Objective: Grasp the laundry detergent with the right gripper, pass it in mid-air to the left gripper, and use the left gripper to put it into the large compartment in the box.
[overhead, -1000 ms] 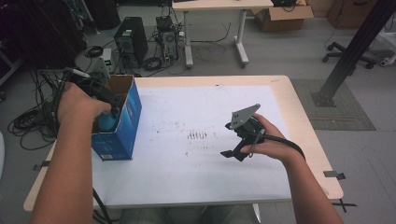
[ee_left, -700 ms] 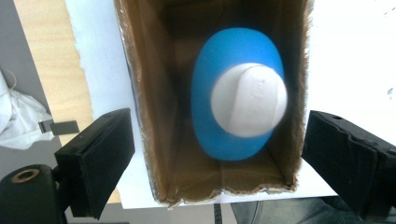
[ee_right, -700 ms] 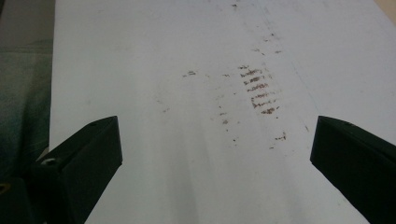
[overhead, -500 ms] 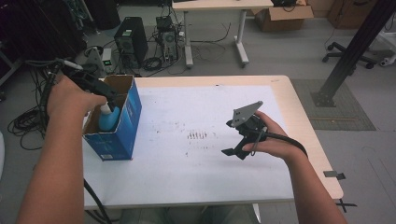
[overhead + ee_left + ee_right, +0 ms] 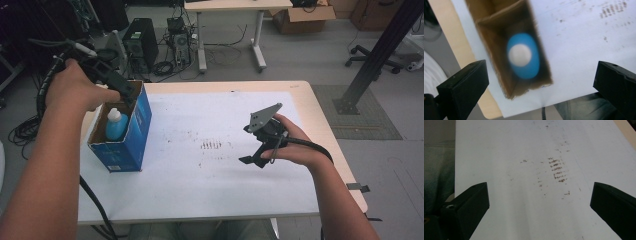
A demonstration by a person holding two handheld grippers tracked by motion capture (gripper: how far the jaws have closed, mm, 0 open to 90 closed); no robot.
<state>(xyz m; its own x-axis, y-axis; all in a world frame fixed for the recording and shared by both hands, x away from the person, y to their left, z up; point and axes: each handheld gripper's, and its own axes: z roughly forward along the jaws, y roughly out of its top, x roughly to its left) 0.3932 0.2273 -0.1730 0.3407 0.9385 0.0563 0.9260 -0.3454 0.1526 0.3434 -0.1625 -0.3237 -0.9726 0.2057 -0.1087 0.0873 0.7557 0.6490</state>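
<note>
Since the earlier frames the left gripper (image 5: 117, 85) has lifted away from the blue bottle (image 5: 116, 125) and now hangs above the far end of the open blue cardboard box (image 5: 131, 137), with the left hand (image 5: 75, 90) raised higher over the bench's left edge. Its fingers (image 5: 464, 90) stand wide apart in the left gripper view, holding nothing, and between them that camera looks straight down into the box at the bottle's white cap (image 5: 520, 55) and blue shoulders, somewhat blurred. That bottle stands upright inside the box, in the near part of it, and the box rests on the left side of the white sheet (image 5: 210, 165) that covers the bench (image 5: 320, 115). Off to the right, the right gripper (image 5: 257, 150) has hardly shifted; the right hand (image 5: 295, 145) holds it low over the sheet, well apart from the box, with its grey three-cornered plate (image 5: 264, 117) tilted on top. In the right gripper view its fingers (image 5: 467, 207) are also spread wide and empty, pointing across bare white sheet marked with a patch of short brown smudges (image 5: 557, 170). Those same smudges (image 5: 212, 145) lie near the middle of the sheet in the high view, between the box and the right gripper.
</note>
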